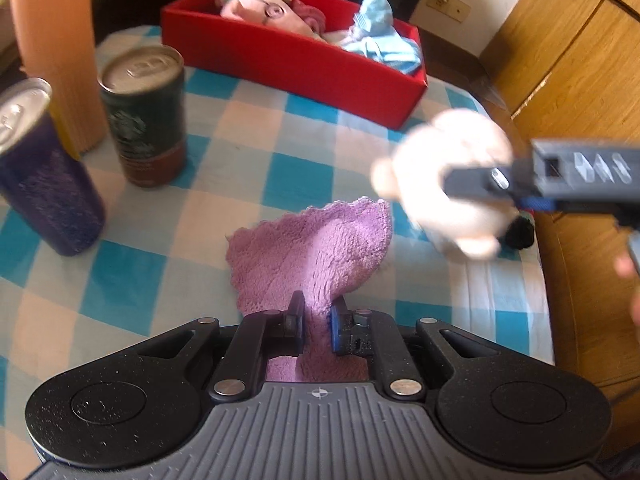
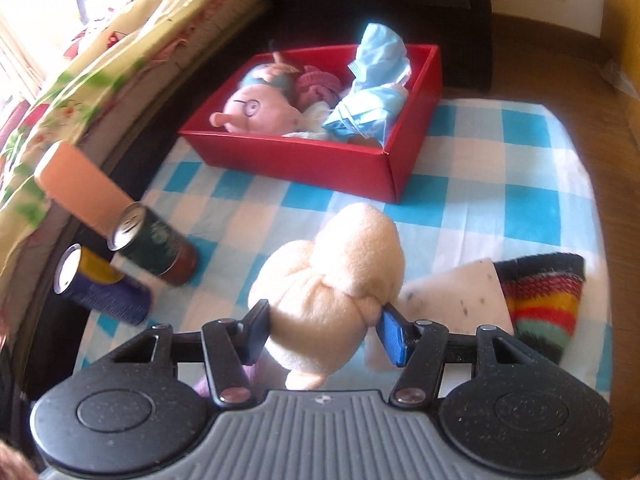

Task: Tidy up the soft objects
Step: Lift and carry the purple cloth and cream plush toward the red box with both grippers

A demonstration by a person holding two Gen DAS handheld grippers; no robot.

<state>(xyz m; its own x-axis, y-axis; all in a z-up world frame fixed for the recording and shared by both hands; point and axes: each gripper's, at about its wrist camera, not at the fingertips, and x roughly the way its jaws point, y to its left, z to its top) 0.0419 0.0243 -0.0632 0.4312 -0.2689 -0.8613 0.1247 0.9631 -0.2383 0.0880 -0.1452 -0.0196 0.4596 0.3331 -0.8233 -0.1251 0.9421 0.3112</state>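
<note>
So we've got the cream plush toy (image 2: 332, 292) pinched in the right gripper (image 2: 324, 330), lifted clear of the checked cloth (image 2: 500, 184), and the purple fleece cloth (image 1: 316, 252) squeezed between the fingers of the left gripper (image 1: 318, 322), its free end draped on the checks. Both look picked up for the red box (image 2: 320, 160) at the far side, which already holds a pink doll with glasses (image 2: 256, 114) and some blue fabric (image 2: 372, 92). That's our guess anyway.

The cans (image 1: 144, 120) and the orange tube (image 1: 52, 40) stand off to the left, probably left out as hard stuff. A striped knit thing (image 2: 548, 300) and a white speckled pad (image 2: 460, 296) wait near the right edge. The plush is blurry in the left view, and its face isn't visible.
</note>
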